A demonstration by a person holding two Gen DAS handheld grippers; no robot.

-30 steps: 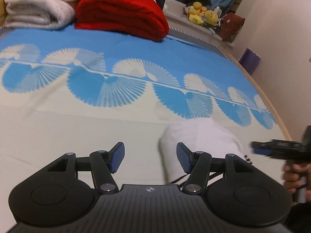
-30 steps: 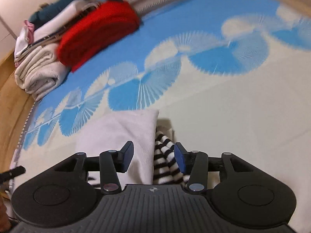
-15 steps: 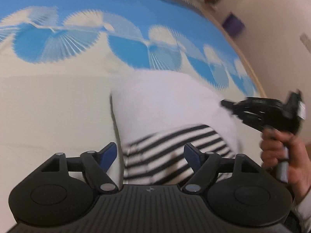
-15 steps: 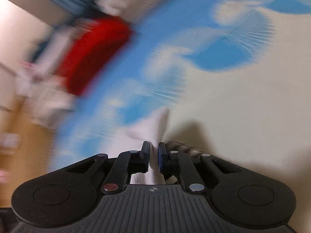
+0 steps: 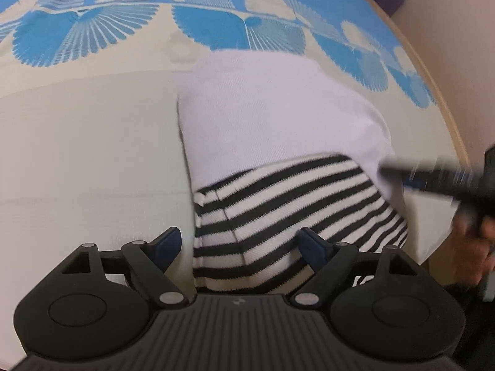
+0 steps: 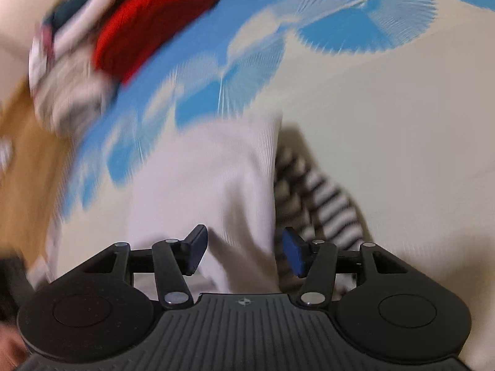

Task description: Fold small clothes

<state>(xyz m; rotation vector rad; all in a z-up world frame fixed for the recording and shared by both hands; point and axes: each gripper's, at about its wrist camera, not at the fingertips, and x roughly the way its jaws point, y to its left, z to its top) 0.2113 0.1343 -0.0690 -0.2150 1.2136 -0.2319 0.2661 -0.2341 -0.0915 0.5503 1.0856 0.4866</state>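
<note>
A small garment lies on the bed: a white part [image 5: 272, 108] folded over a black-and-white striped part [image 5: 287, 210]. My left gripper [image 5: 239, 245] is open just above the striped part, jaws wide apart around its near edge. My right gripper [image 6: 244, 252] is open over the white part [image 6: 204, 185], with the striped part [image 6: 321, 204] to its right. The right gripper also shows blurred in the left wrist view [image 5: 439, 179] at the garment's right edge.
The blue-and-cream patterned bedspread [image 5: 92, 142] covers the bed. A red folded blanket [image 6: 148, 24] and pale folded towels [image 6: 68, 92] lie at the far end. A wall [image 5: 458, 31] and the bed's wooden edge run along the right.
My right gripper was shut on the white fabric half a second ago and has now opened. My left gripper has moved closer over the striped part and stays open.
</note>
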